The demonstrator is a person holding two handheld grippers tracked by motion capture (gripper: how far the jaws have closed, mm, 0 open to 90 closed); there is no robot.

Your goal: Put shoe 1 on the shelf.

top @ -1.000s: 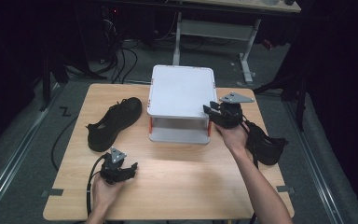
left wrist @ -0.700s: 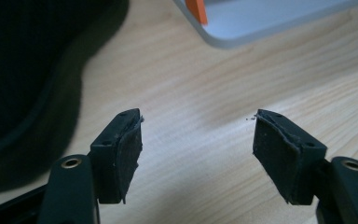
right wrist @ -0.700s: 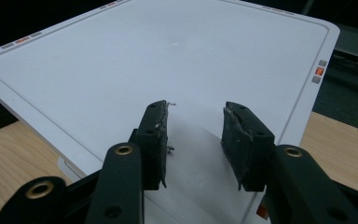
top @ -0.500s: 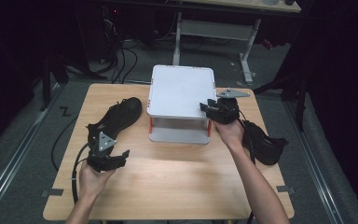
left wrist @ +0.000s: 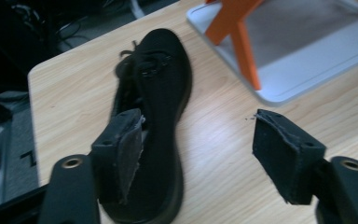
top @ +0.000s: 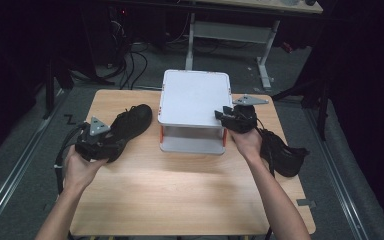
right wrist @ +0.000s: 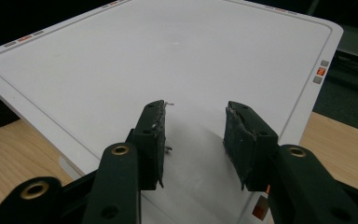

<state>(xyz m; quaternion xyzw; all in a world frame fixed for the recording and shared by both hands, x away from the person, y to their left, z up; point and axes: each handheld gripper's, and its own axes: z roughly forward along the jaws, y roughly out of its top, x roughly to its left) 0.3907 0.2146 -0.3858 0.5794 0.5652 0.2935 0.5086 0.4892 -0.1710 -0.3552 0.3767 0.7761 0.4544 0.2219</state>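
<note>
A black shoe (top: 131, 121) lies on the left half of the wooden table (top: 180, 190), toe pointing away. My left gripper (top: 109, 145) is at its heel end. In the left gripper view it (left wrist: 198, 127) stands wide open, one jaw over the rear of the shoe (left wrist: 156, 93) and the other over bare wood, with nothing held. A white two-tier rack (top: 194, 97) with orange legs stands mid-table. My right gripper (top: 223, 115) hovers over its right front corner, open and holding nothing (right wrist: 196, 112) above the white top (right wrist: 168, 56). A second black shoe (top: 281, 152) lies at the right.
The rack's lower shelf (left wrist: 298, 60) and an orange leg (left wrist: 242, 46) are just right of the left shoe. Cables trail from both grippers. Beyond the table are a dark floor with cables (top: 125, 60) and a desk frame (top: 230, 30).
My left gripper has moved from the front edge up the table to the left shoe's heel. My right gripper has shifted slightly left over the rack's corner.
</note>
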